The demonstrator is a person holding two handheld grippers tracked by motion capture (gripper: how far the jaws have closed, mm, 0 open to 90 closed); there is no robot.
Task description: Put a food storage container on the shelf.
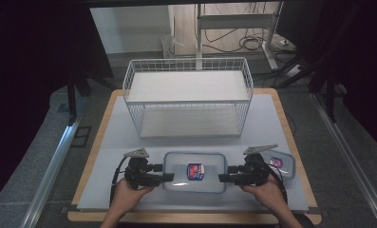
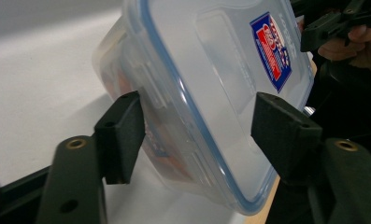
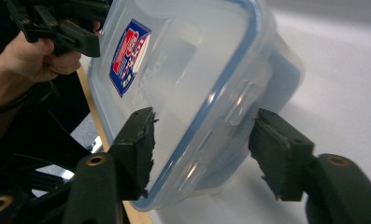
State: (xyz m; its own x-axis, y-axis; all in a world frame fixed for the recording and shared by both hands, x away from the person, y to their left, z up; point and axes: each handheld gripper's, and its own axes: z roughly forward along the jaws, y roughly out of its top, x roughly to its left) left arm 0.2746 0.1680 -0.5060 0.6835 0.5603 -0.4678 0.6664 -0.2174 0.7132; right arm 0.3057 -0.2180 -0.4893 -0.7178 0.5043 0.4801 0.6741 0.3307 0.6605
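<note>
Hands came first, at the near edge of the bench, each holding a tool level and pointed inward. The left tool and the right tool faced each other across the lidded container, which lay flat on the bench between them, label up, one short end inside each pair of jaws.

In the left gripper view, one pad sat against the container wall by the latch and the other hung over the lid. We could not tell whether that pair was pressing. In the right gripper view, the right tool stood at a medium gap, with one pad over the lid and the other apart from the wall, so it held nothing.

We judged these risks:

- Uneven closure. If one tool bit before the other, the container could skid along the smooth bench toward the slack side.
- Shallow bite. Both tools reached only the end margin. The clear wall looked slick and rounded, so a lift could let one end slip and the container tip.
- Excess squeeze. Pressure on lid and wall could flex the plastic or spring a latch.

Just behind the right tool lay a small container, which a wide swing of that wrist could knock. Farther off stood the wire basket. If the load was bound there, we expected a sagging end to catch its front rim.
</note>
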